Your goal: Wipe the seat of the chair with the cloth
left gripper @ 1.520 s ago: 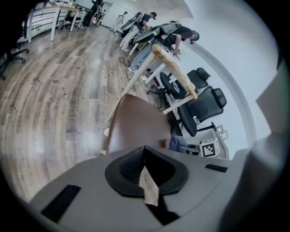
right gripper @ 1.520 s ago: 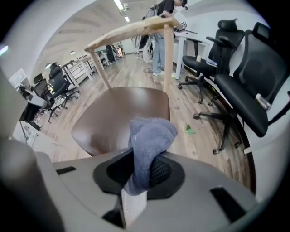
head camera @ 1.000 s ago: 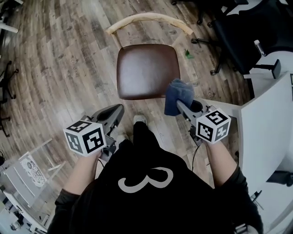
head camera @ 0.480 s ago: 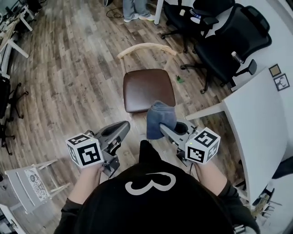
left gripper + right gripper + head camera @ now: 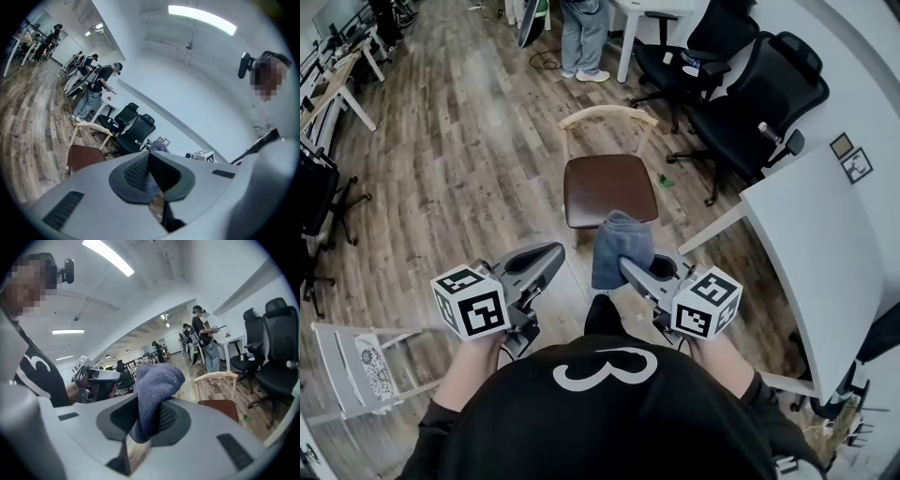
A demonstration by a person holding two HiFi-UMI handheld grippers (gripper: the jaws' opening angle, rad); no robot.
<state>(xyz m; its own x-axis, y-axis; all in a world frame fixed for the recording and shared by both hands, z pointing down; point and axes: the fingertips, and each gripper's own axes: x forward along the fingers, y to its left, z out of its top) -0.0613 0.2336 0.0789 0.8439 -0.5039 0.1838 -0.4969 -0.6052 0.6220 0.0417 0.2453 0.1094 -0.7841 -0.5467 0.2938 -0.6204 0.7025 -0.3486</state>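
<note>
Here, the right gripper (image 5: 628, 267) pinches the blue cloth (image 5: 620, 244) at frame centre, just below the brown seat (image 5: 609, 187) of the chair (image 5: 605, 114). At lower left, the left gripper (image 5: 553, 253) has its jaws together on nothing. Office chairs (image 5: 750, 89) stand upper right, with a white table (image 5: 825, 244) at right.

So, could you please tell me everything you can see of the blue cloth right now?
The cloth is a blue-grey, terry-like fabric, bunched into a soft wad. It is pinched between the jaws of the right gripper, sticking out beyond them and drooping. It hangs in the air short of the chair seat, touching nothing else.
</note>
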